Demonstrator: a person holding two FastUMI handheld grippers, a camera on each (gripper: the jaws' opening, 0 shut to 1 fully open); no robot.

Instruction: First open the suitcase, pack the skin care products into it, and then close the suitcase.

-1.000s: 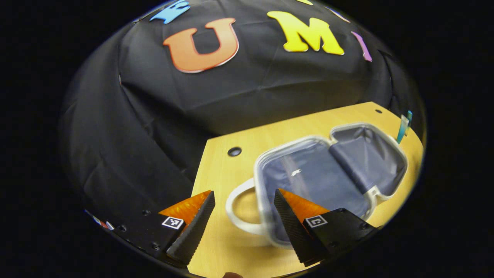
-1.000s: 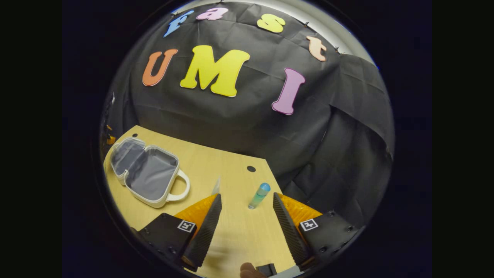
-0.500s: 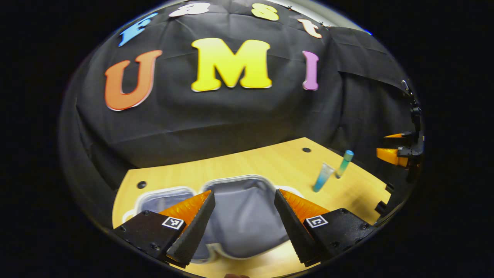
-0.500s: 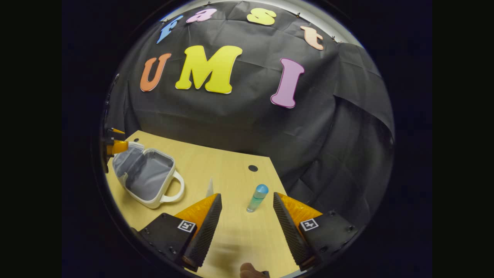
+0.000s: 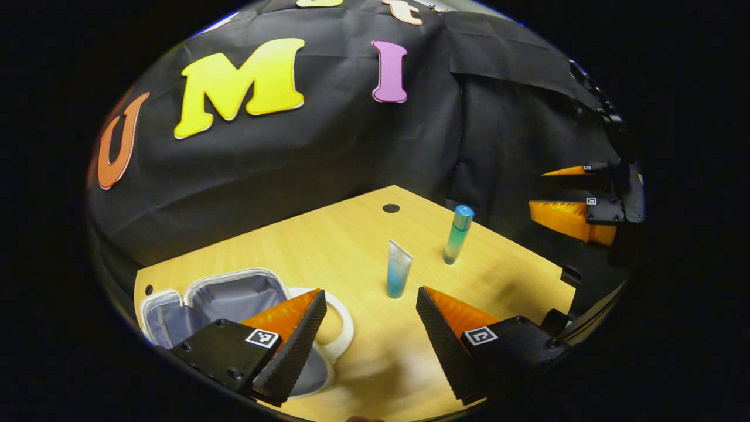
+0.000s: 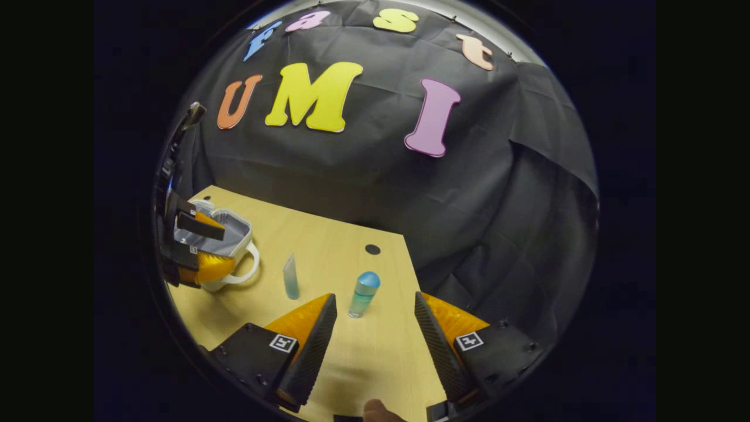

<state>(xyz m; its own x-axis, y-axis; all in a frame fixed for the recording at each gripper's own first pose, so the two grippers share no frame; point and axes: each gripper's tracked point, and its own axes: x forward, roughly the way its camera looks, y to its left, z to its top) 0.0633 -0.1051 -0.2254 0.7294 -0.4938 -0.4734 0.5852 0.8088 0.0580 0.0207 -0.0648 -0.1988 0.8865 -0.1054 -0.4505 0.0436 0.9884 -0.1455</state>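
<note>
The small white suitcase (image 5: 234, 293) lies open on the wooden table (image 5: 328, 246), grey lining up, white handle (image 5: 343, 325) toward the middle; it also sits at the left in the right gripper view (image 6: 231, 234). A blue squeeze tube (image 5: 398, 268) (image 6: 290, 276) stands upright beside a blue-capped bottle (image 5: 457, 234) (image 6: 363, 294). My left gripper (image 5: 372, 340) is open, hovering just right of the suitcase, with the tube ahead between its fingers; it appears over the suitcase (image 6: 196, 249) in the right gripper view. My right gripper (image 6: 375, 346) is open, the bottle just ahead; it hangs at the table's right (image 5: 577, 196).
Black cloth walls the booth behind and to the right. A round cable hole (image 5: 391, 208) marks the table's far corner, another (image 5: 149, 289) sits near the suitcase. The table's right edge (image 5: 527, 258) drops off close to the bottle.
The left gripper has swung right, from over the suitcase toward the tube and bottle. The right gripper has shifted slightly, bringing the bottle nearer its centre. Both stay open.
</note>
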